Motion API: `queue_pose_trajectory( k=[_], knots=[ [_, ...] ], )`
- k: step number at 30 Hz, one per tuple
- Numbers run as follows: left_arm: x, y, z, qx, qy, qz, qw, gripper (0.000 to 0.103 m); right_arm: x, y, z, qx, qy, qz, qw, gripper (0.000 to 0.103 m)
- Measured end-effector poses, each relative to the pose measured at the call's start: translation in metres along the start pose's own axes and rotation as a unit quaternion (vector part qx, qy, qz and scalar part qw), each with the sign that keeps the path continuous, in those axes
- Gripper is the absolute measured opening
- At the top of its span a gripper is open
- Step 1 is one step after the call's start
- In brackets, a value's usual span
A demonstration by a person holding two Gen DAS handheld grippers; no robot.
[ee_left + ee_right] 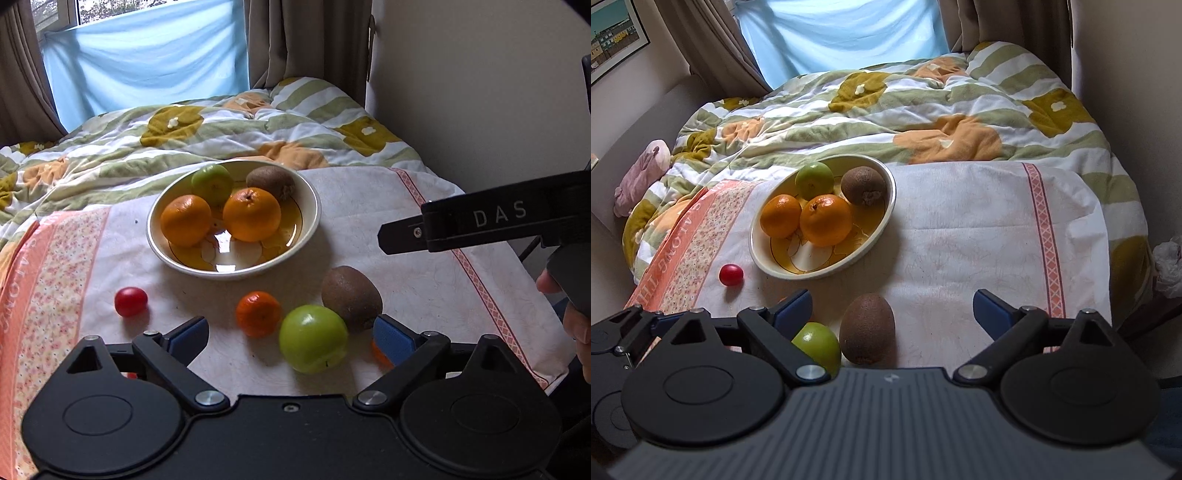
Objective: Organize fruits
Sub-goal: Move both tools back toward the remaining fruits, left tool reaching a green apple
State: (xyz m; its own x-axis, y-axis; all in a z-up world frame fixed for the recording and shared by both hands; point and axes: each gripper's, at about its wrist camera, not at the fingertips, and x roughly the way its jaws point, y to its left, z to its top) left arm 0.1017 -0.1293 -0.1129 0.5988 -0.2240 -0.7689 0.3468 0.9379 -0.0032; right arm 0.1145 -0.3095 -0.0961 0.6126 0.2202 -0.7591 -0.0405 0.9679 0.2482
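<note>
A cream bowl (312,218) (886,206) on the white cloth holds two oranges (251,214), a green apple (212,182) and a kiwi (271,182). On the cloth in front lie a red tomato (130,301) (731,274), a small mandarin (258,313), a green apple (313,338) (818,345) and a kiwi (351,297) (867,328). My left gripper (291,336) is open, its fingers either side of the mandarin and apple. My right gripper (890,306) is open above the loose kiwi; it also shows in the left wrist view (480,225).
The cloth (960,240) lies on a bed with a flowered quilt (923,110). A wall runs along the right, a curtained window at the back. A pink soft toy (642,173) lies at the far left. A small orange piece (380,354) sits behind the left gripper's right finger.
</note>
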Motion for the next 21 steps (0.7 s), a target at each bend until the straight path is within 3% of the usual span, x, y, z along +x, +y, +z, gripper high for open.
queue_pose_trajectory(
  k=[9, 19, 21],
  knots=[
    [0.040, -0.014, -0.011, -0.018, 0.028, 0.005, 0.9994, 0.085, 0.032, -0.007, -0.010, -0.004, 0.022, 0.015, 1.000, 0.103],
    [0.054, -0.018, -0.014, -0.015, 0.035, 0.013, 0.9992, 0.074, 0.049, -0.007, -0.017, -0.001, 0.041, 0.026, 0.999, 0.102],
    [0.055, -0.018, -0.014, -0.015, 0.039, 0.009, 0.9991, 0.063, 0.053, -0.006, -0.017, 0.000, 0.045, 0.027, 0.999, 0.101]
  ],
)
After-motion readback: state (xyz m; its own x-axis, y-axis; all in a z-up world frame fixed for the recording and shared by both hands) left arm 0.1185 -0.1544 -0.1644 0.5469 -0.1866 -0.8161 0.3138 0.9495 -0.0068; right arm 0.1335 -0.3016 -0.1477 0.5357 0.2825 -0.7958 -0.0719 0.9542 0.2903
